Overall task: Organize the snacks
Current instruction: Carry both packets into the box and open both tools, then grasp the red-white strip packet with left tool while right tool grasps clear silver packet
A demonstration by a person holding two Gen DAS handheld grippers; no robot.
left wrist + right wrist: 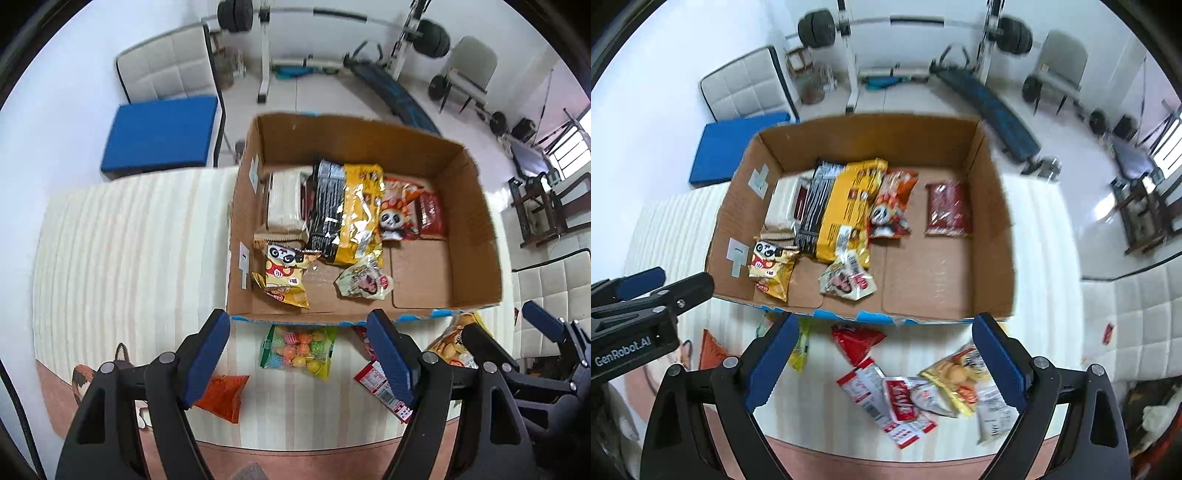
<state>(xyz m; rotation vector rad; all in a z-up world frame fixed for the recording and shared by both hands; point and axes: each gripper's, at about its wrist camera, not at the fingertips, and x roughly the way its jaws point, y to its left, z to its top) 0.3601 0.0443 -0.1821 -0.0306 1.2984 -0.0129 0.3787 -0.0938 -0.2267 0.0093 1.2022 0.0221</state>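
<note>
An open cardboard box (476, 229) stands on the striped table and holds several snack packs, among them a yellow-black bag (347, 210) and a panda chip bag (284, 273). It also shows in the right wrist view (993, 221). My left gripper (299, 358) is open and empty above a colourful candy bag (299, 350) and an orange pack (221, 397) in front of the box. My right gripper (886, 369) is open and empty above a pile of red, white and yellow packs (916, 398). The right gripper shows in the left view (517, 332).
The table (129, 258) has a rounded front edge with brown floor below. A blue-cushioned chair (159, 136) stands behind it at left, a white padded seat (1137, 325) at right. A weight bench and barbell rack (399, 92) stand at the back.
</note>
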